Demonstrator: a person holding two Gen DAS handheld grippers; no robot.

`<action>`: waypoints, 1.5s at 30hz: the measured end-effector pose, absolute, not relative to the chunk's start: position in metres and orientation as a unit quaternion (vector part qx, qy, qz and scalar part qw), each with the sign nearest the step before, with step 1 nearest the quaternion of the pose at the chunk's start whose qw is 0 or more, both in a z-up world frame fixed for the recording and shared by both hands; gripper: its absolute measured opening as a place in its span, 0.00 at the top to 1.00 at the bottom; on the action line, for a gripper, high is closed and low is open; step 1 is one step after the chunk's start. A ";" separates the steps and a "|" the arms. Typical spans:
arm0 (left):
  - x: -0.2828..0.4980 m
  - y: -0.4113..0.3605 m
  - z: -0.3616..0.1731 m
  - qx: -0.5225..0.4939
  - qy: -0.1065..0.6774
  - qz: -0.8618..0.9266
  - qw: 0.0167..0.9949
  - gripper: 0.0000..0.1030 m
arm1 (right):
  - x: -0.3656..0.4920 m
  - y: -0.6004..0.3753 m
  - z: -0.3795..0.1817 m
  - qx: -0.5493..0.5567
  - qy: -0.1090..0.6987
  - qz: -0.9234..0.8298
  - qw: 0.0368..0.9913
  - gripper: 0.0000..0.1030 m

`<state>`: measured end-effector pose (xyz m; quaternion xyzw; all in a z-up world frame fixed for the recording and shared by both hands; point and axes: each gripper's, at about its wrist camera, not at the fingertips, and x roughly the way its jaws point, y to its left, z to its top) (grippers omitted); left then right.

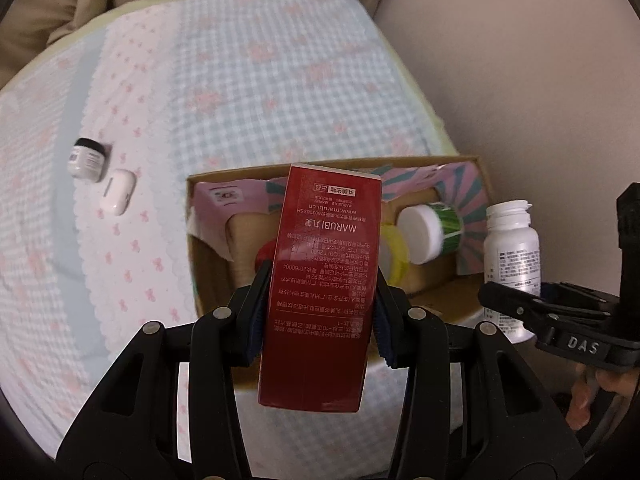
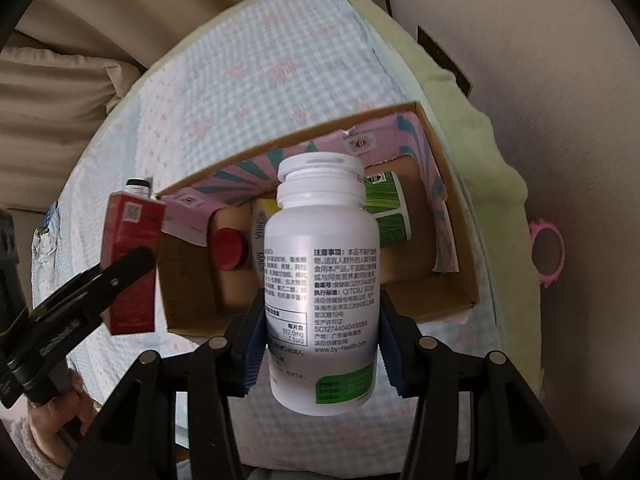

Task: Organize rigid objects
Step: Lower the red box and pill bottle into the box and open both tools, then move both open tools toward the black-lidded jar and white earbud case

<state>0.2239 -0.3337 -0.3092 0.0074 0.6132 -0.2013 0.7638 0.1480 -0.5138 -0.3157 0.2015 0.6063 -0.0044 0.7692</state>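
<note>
My left gripper is shut on a tall red carton and holds it above the near edge of an open cardboard box. My right gripper is shut on a white pill bottle, also held over the box. Inside the box lie a green-labelled jar with a white lid, a yellow item and a red-capped item. The red carton shows at the left of the right wrist view; the bottle shows at the right of the left wrist view.
The box rests on a bed with a blue checked cover. A small black-lidded jar and a white earbud case lie on the cover at far left. A pink ring object sits by the wall at right.
</note>
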 end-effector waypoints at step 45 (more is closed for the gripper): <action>0.155 -0.155 -0.185 0.080 0.517 -0.213 0.825 0.00 | 0.075 -0.398 -0.211 0.126 0.496 -0.069 0.857 0.00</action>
